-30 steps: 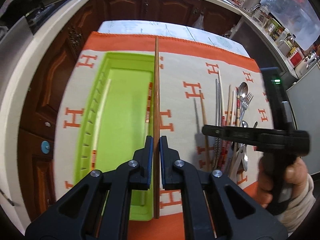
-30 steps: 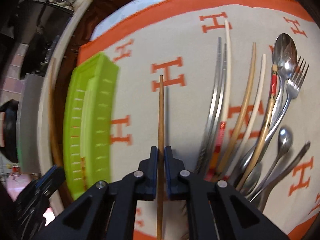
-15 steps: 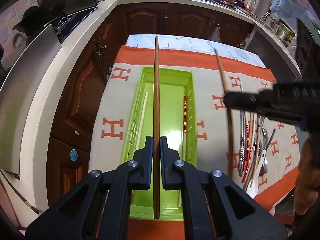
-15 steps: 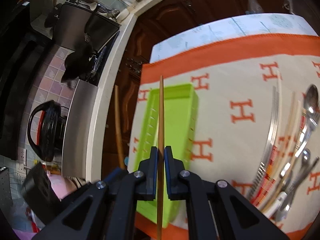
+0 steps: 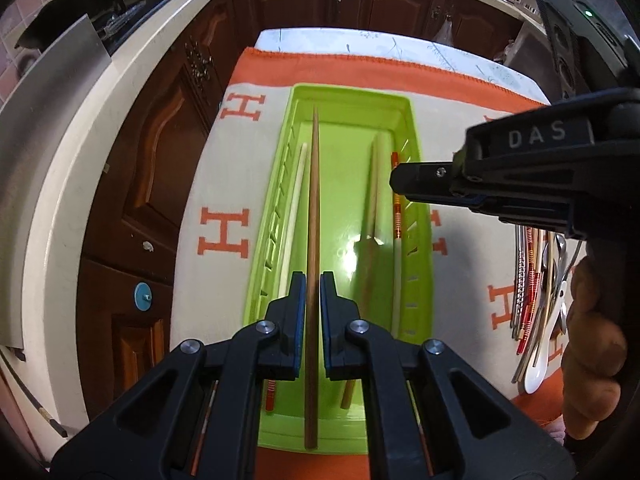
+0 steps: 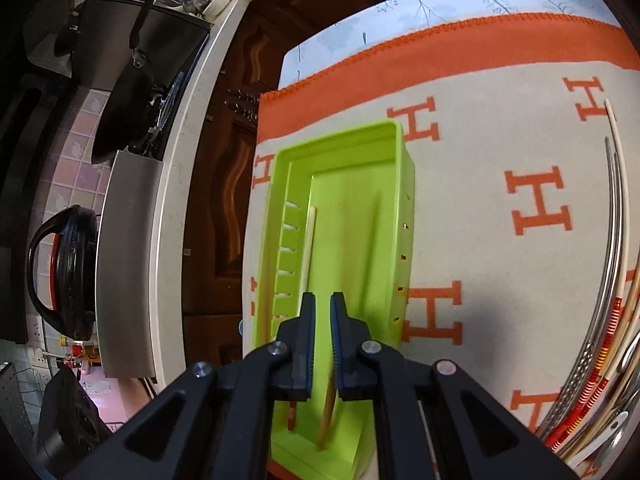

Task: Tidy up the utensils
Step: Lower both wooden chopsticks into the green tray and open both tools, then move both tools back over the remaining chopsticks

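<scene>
The left gripper clamps a brown chopstick lengthwise above the green tray. The right gripper, narrowly parted and empty, hangs over the same tray. Let go tilted, the chopstick could cross those lying beneath or bounce out.

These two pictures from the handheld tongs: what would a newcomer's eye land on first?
First, the bright lime-green plastic tray lying on the white cloth with orange H letters. Next, the long brown wooden chopstick pinched in the left tongs directly over that tray. At the far right, a heap of metal spoons and striped chopsticks waits on the cloth, while the right tongs hang open above the tray.
</scene>
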